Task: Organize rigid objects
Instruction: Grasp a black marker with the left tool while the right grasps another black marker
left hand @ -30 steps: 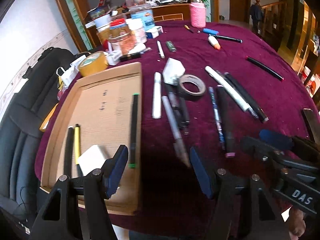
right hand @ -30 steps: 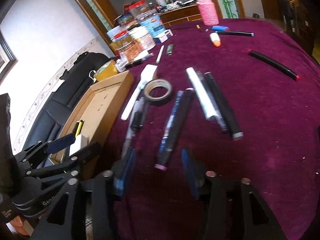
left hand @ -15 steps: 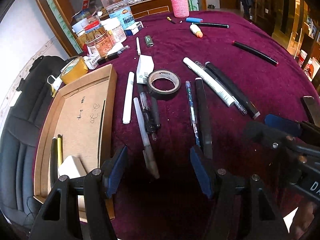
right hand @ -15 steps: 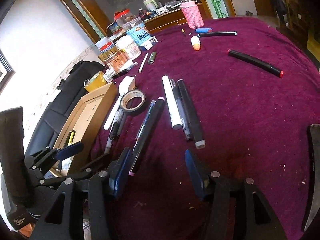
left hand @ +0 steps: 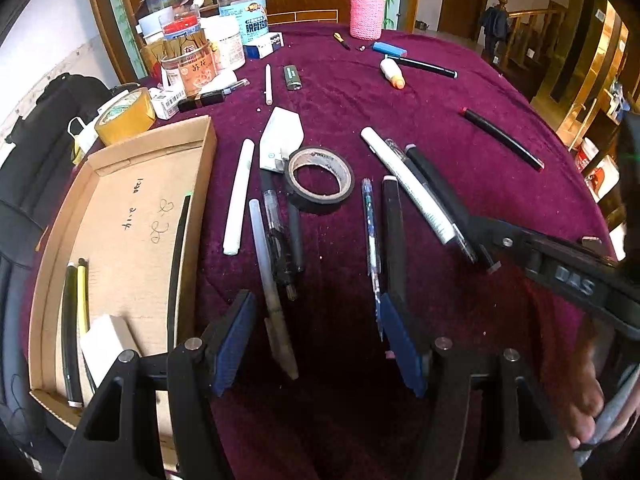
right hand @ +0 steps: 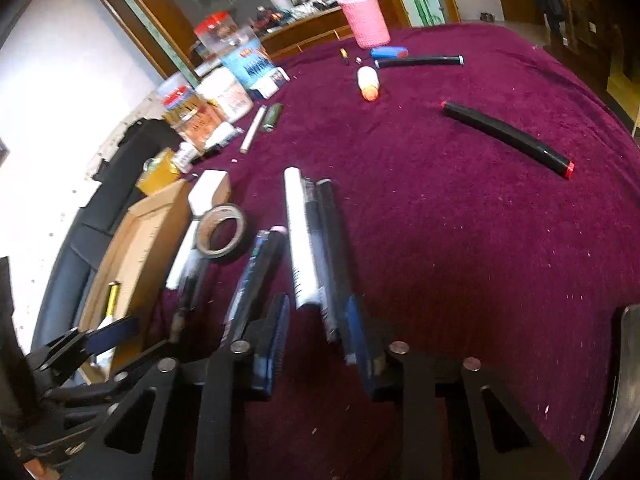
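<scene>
Several pens and markers lie on a maroon tablecloth (left hand: 440,128). A cardboard tray (left hand: 120,208) at the left holds a black pen (left hand: 178,264), a yellow pencil (left hand: 83,300) and a white eraser (left hand: 106,344). My left gripper (left hand: 320,340) is open and empty, above a grey pen (left hand: 272,292) and a black marker (left hand: 394,240). My right gripper (right hand: 318,336) is open, its fingers either side of the near ends of a white marker (right hand: 298,236) and a black marker (right hand: 334,240). A black tape roll (left hand: 320,180) lies mid-table.
Jars and boxes (left hand: 208,48), a yellow tape roll (left hand: 126,116) and a pink cup (left hand: 366,14) stand at the back. A black marker with red cap (right hand: 508,138) lies apart at the right. A black chair (left hand: 24,184) is left of the table.
Both grippers have moved forward over the table. The right gripper has shifted right, from the pink-tipped black marker to the white and black marker pair. Both stay open.
</scene>
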`<state>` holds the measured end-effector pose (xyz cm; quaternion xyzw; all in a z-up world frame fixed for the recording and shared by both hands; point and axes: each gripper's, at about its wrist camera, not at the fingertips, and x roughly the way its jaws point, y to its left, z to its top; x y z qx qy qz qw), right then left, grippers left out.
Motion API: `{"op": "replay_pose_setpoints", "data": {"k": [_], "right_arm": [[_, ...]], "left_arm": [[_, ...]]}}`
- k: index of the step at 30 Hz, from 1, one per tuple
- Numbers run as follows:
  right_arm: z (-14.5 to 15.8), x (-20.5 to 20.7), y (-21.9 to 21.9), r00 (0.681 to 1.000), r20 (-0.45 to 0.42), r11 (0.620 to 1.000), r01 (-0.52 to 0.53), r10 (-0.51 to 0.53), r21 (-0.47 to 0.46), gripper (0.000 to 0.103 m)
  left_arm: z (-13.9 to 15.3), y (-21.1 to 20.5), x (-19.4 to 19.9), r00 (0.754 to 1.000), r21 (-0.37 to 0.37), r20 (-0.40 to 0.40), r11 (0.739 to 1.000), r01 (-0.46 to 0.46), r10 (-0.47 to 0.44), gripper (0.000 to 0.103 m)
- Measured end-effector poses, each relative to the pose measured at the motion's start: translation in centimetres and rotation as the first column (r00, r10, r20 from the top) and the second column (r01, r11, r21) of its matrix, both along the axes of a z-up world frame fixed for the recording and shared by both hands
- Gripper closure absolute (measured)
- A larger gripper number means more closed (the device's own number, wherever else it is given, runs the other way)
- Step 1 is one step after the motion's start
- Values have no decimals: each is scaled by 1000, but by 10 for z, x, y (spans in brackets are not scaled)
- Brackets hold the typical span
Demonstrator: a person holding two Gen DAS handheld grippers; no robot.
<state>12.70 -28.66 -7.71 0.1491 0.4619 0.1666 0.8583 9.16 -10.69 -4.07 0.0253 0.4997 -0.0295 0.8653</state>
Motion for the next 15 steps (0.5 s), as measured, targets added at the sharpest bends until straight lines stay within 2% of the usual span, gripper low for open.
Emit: {"op": "replay_pose_setpoints", "data": {"k": [7, 10, 15], "right_arm": [[-14, 35, 5, 998, -52, 999, 24, -26, -47, 74], [-14, 36, 7, 999, -31, 995, 22, -25, -93, 84], [-13, 24, -2, 999, -32, 995, 36, -40, -95, 86]], "left_arm": [[-1, -5, 9, 1000, -51, -10, 998, 21, -21, 40], [-3, -10, 14, 999, -54, -20, 998, 31, -32, 40], [-4, -22, 23, 998, -67, -17, 996, 60, -61, 41]]}}
